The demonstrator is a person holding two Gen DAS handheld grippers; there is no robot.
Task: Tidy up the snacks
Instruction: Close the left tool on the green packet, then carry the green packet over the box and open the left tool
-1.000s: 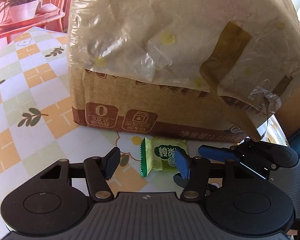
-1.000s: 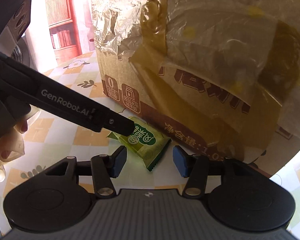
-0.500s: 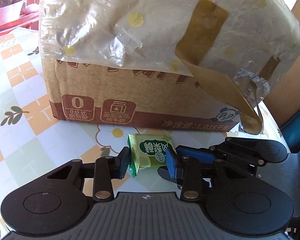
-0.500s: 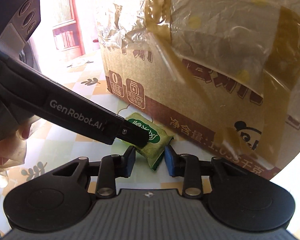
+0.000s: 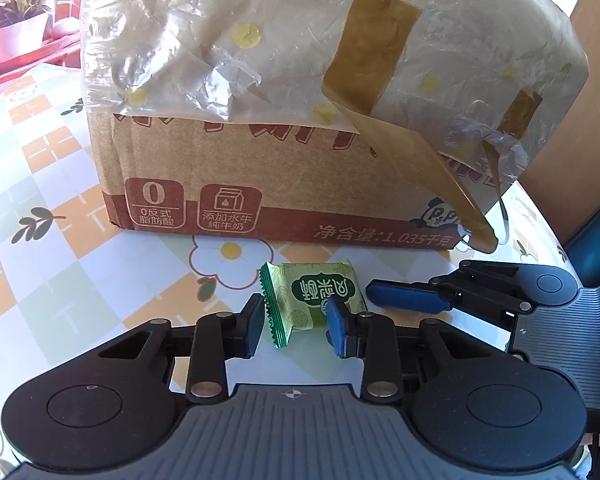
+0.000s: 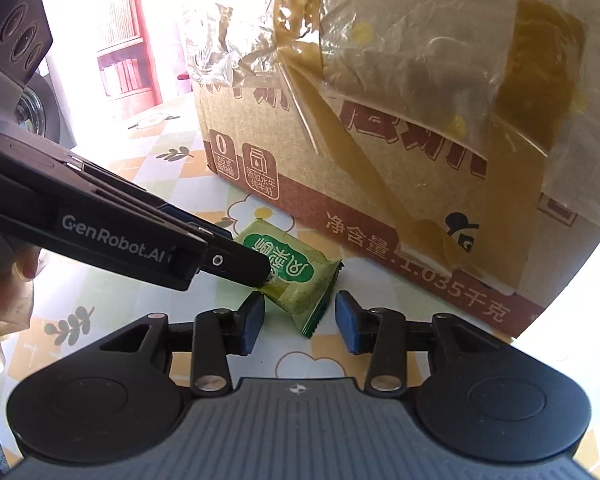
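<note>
Your left gripper (image 5: 296, 326) jaws, just closing, straddle the snack packet (image 5: 314, 300) at lower centre, unclamped; right gripper (image 6: 300, 322) likewise, just reopening. Light, crinkly, slippery: pinch mid-body.

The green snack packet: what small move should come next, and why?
Probably the left gripper should finish closing and lift the green packet. Its jaws have just been closing astride the packet on the table; the right gripper's jaws have just been opening around it.
</note>
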